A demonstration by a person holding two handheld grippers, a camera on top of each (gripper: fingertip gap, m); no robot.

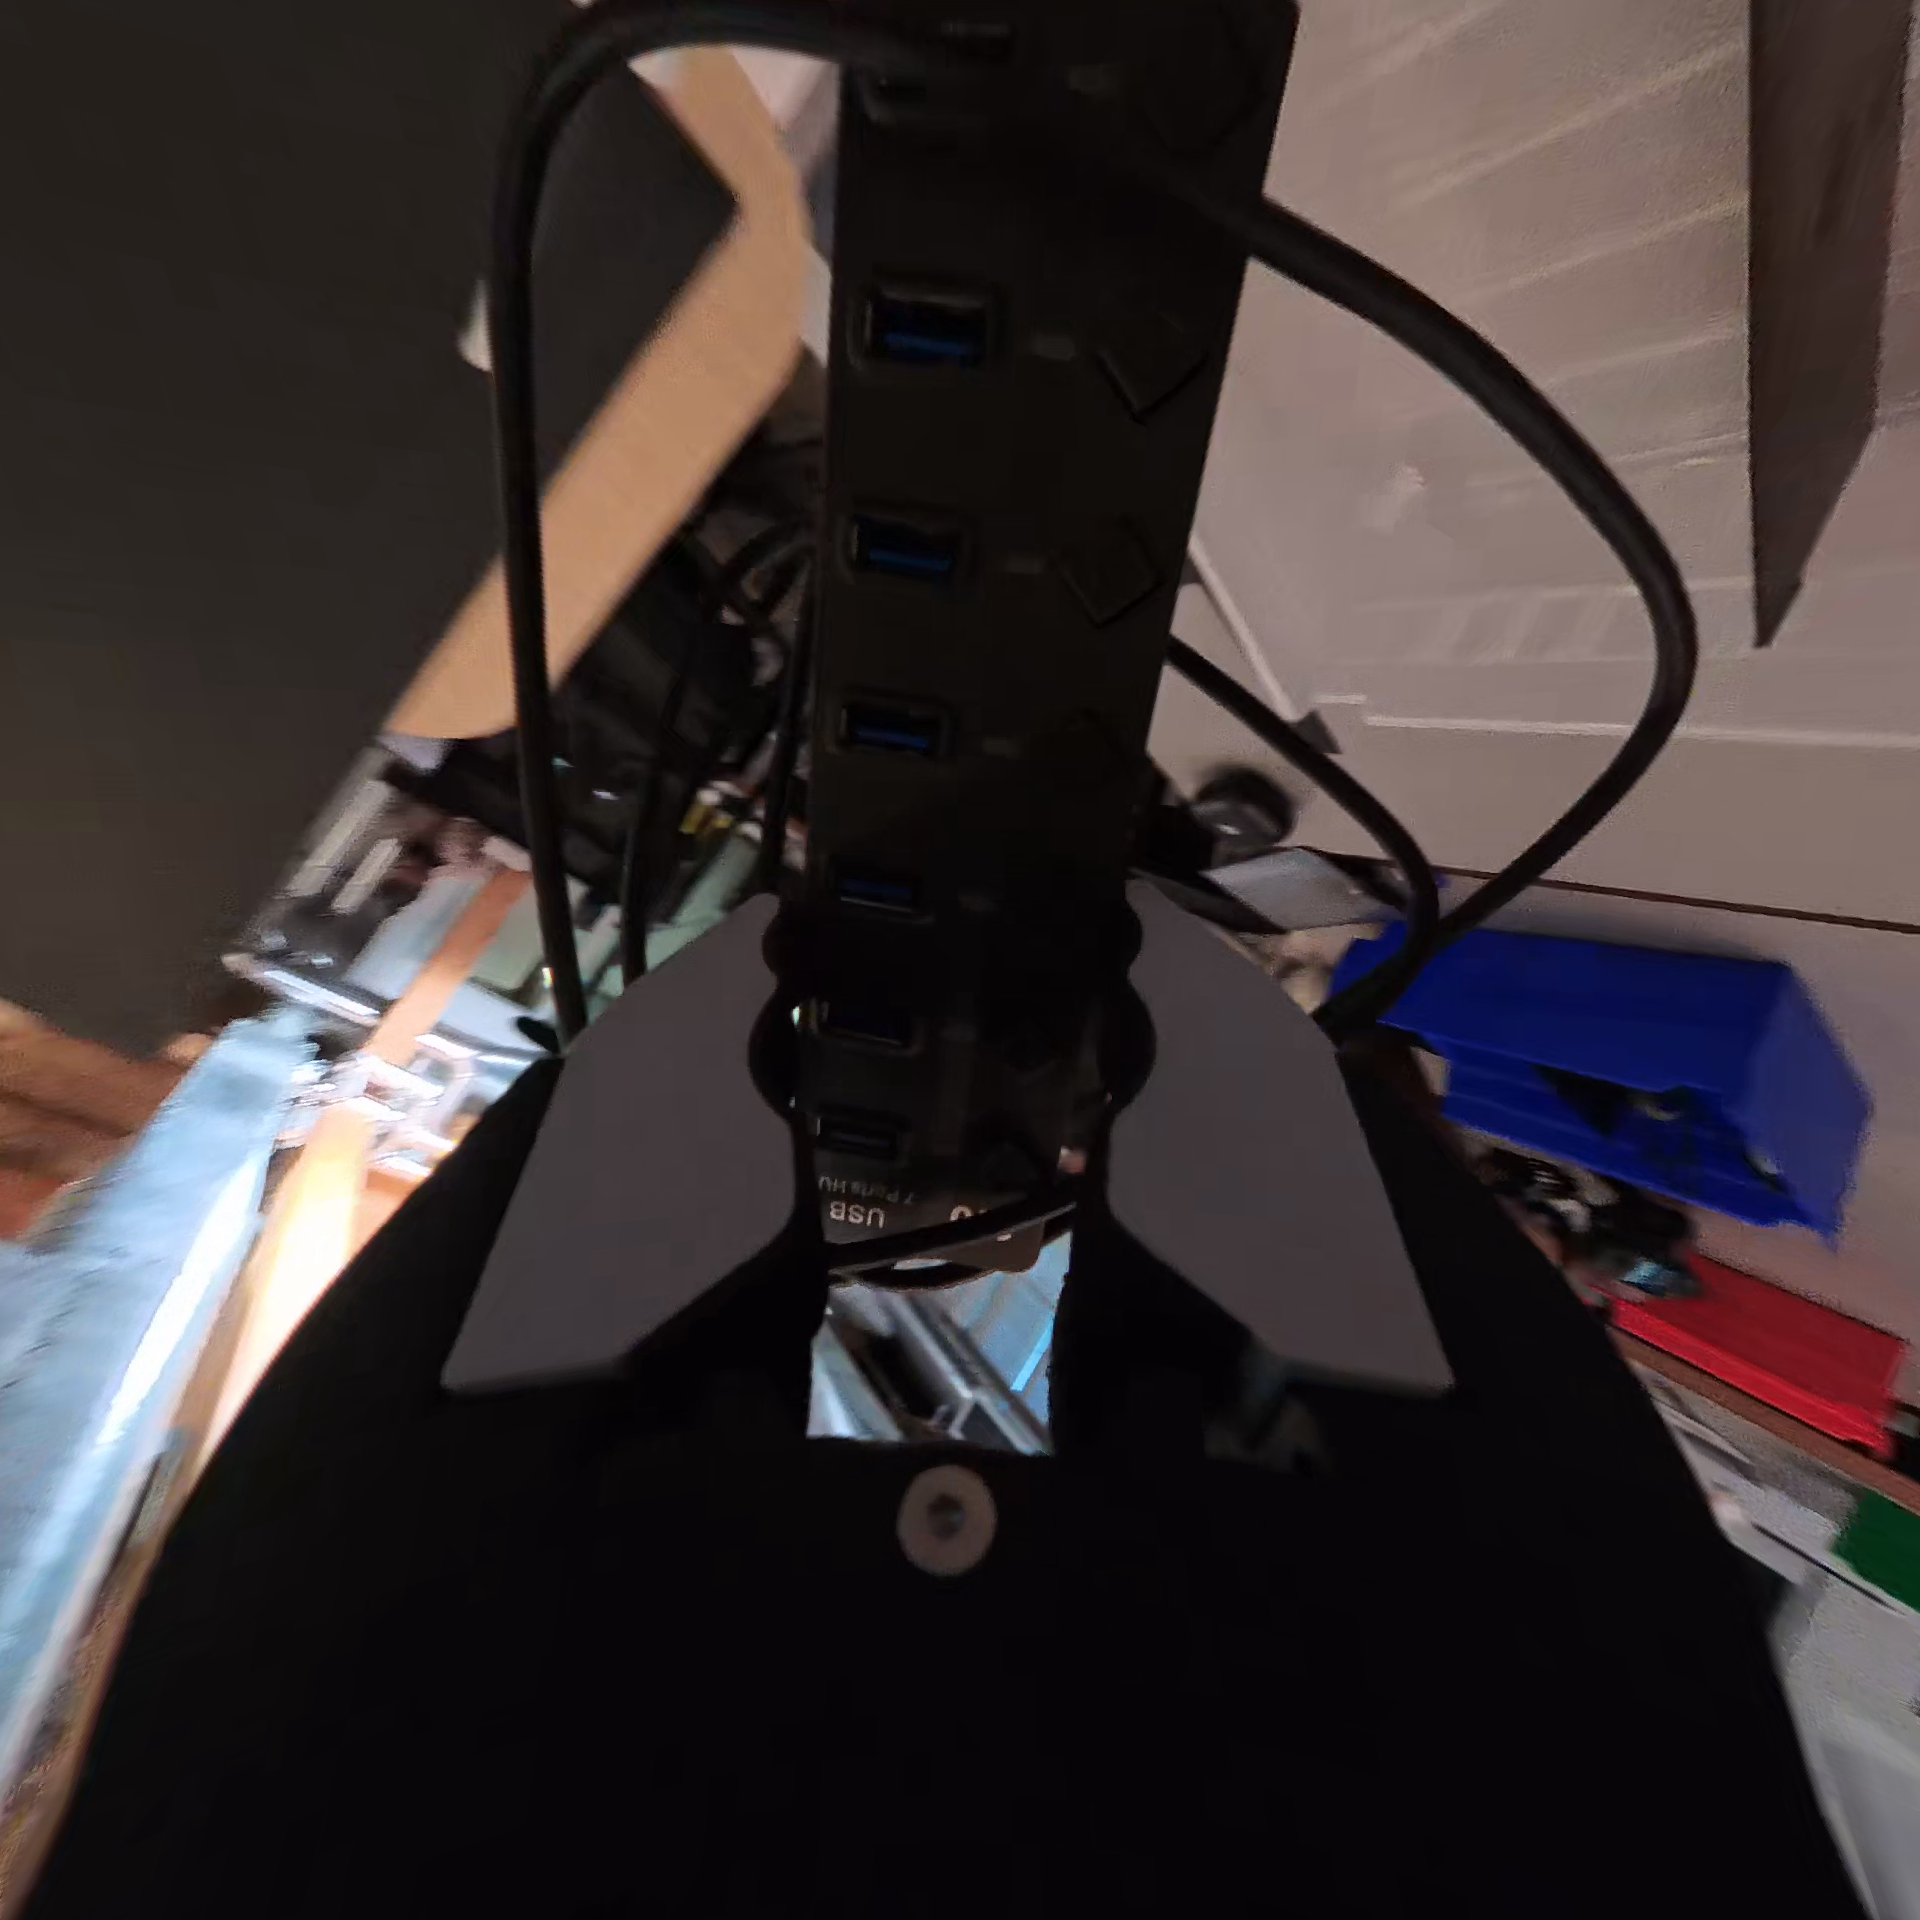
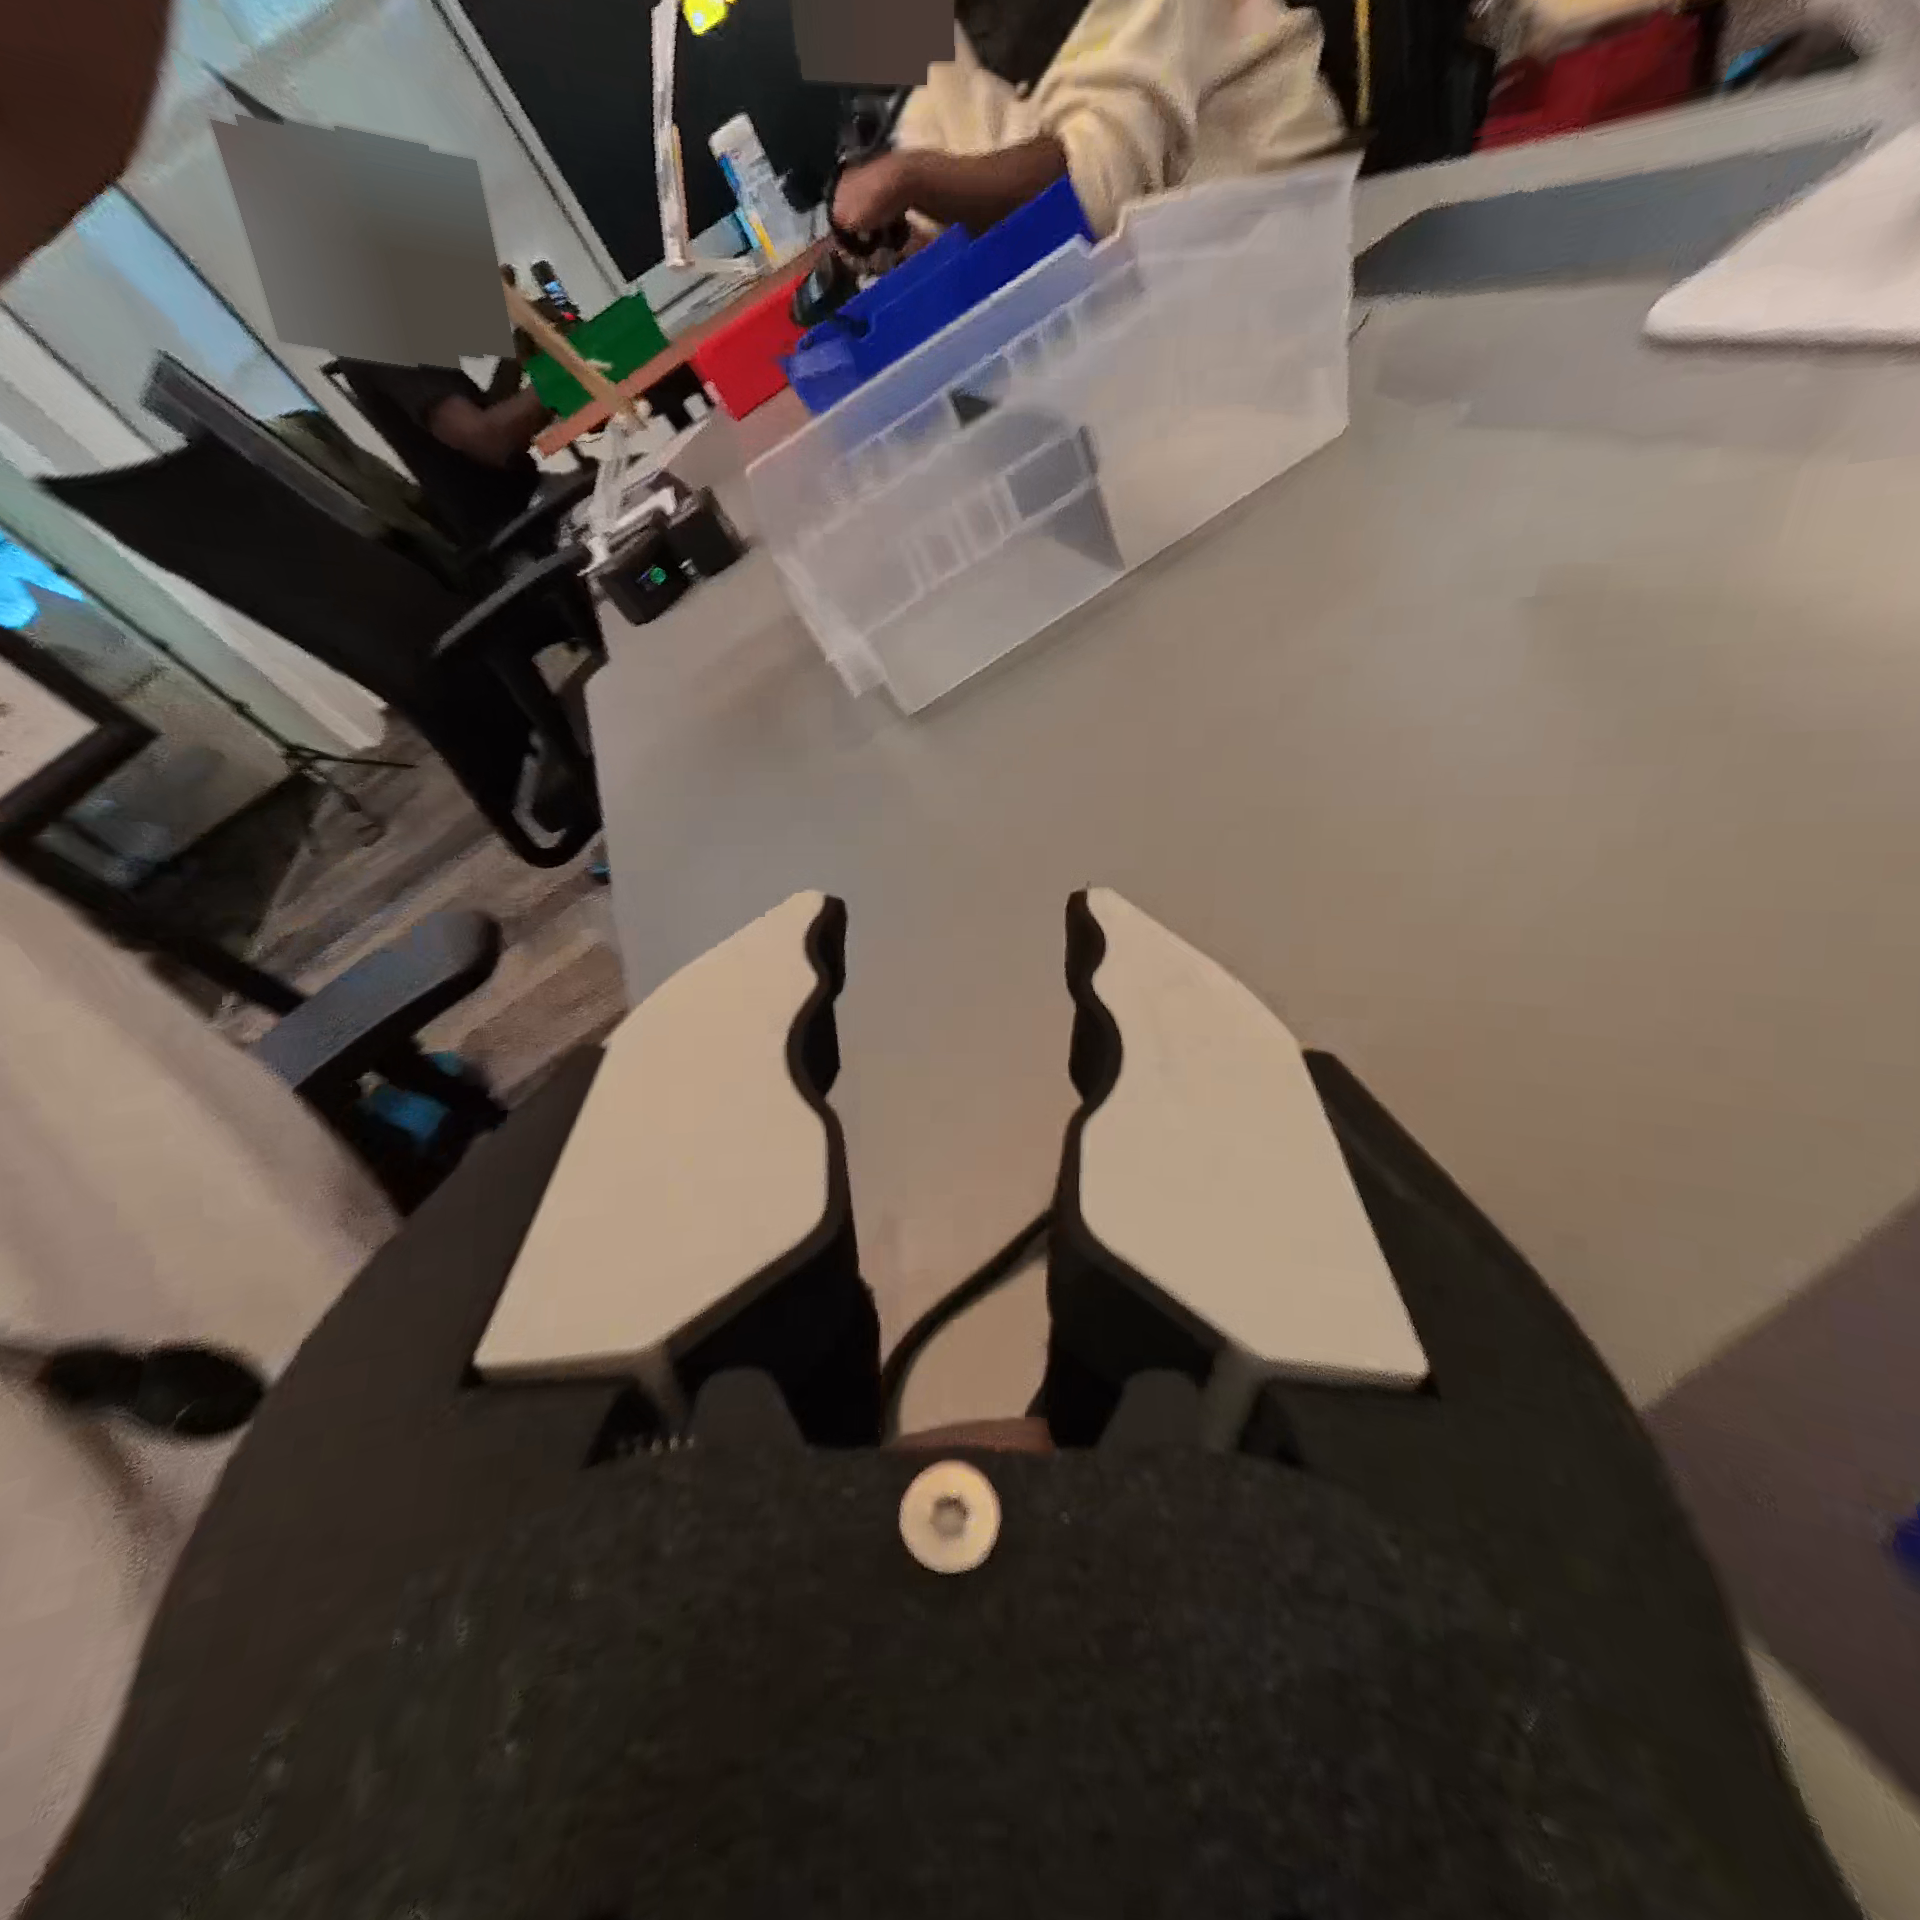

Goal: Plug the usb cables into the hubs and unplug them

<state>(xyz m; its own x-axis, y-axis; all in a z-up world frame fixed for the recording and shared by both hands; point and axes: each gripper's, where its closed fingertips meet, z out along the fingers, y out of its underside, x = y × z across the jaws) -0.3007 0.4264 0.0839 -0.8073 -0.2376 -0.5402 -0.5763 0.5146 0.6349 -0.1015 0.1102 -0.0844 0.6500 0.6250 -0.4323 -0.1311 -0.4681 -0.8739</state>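
Observation:
In the left wrist view my left gripper point(image 1: 951, 935) is shut on the near end of a long black USB hub point(image 1: 997, 582), held up in the air and pointing away from me. Several blue ports along the hub are empty. Black cables point(image 1: 1621, 582) loop from its far end down both sides; plugs sit in the topmost ports at the frame edge. In the right wrist view my right gripper point(image 2: 956, 914) is open and empty above a grey table point(image 2: 1455, 831). A thin black cable point(image 2: 961, 1299) shows between its fingers near their base.
A clear plastic bin point(image 2: 1049, 457) stands on the grey table ahead of the right gripper, with blue point(image 2: 935, 270) and red point(image 2: 753, 348) bins behind it. People sit at the far side; office chairs point(image 2: 436, 665) stand left. Blue bins point(image 1: 1621, 1060) show in the left wrist view.

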